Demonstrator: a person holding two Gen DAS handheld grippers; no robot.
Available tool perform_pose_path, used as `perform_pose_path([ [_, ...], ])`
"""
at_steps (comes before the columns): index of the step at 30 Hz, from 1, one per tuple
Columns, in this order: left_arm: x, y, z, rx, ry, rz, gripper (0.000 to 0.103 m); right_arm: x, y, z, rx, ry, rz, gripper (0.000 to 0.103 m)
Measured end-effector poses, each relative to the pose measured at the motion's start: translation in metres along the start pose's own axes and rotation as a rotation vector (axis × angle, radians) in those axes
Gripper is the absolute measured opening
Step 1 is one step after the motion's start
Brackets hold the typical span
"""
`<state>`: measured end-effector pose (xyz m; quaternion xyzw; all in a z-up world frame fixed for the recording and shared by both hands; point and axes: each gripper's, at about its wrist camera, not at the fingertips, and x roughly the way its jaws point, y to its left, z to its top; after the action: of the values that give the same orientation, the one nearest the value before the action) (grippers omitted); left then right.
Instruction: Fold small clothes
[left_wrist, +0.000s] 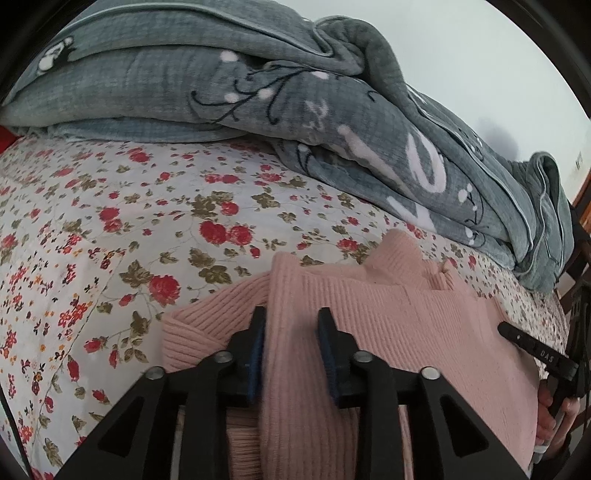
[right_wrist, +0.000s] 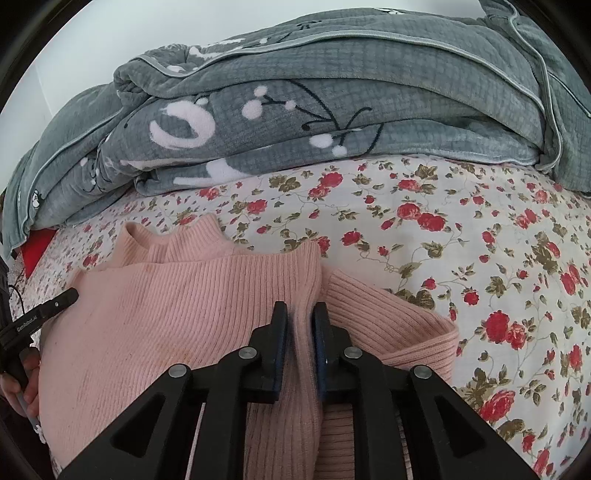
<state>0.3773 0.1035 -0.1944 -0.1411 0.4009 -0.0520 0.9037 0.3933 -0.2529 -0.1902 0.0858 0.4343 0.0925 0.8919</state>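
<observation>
Pink ribbed knit — a small sweater (left_wrist: 388, 325) — lies on the floral sheet (left_wrist: 110, 240), in front of a heaped grey-green blanket (left_wrist: 258, 85). The left gripper (left_wrist: 291, 325) straddles a raised fold at one side, its 2 jaws parted with slack around the cloth. The right gripper (right_wrist: 300, 317) has a ridge of knit at the other side between narrowly spaced jaws — whether the pads press it, I cannot tell.

One pink sweater (left_wrist: 388, 332) – one grey blanket (left_wrist: 258, 92) – one flowery bed sheet (left_wrist: 110, 240) – two black grippers, left (left_wrist: 291, 325) and right (right_wrist: 300, 319). One hand (right_wrist: 22, 387) at each picture's edge.
</observation>
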Motion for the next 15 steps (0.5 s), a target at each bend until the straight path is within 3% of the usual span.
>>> perform_pose_path([
  [5,-0.004,-0.010,-0.002,0.059,-0.006,0.021,0.045,-0.002,0.007,0.000,-0.042,0.001,-0.007,0.045],
  [9,-0.027,-0.012,-0.004,0.068,-0.080,0.042,0.053,-0.015,0.008,0.000,-0.041,0.005,-0.024,0.046],
  [12,-0.052,-0.010,-0.006,0.044,-0.118,0.013,0.060,-0.040,0.011,0.001,-0.062,-0.012,-0.047,0.048],
  [15,-0.067,-0.017,-0.016,0.069,-0.087,0.016,0.065,-0.075,0.005,-0.007,-0.046,-0.065,-0.064,0.065],
])
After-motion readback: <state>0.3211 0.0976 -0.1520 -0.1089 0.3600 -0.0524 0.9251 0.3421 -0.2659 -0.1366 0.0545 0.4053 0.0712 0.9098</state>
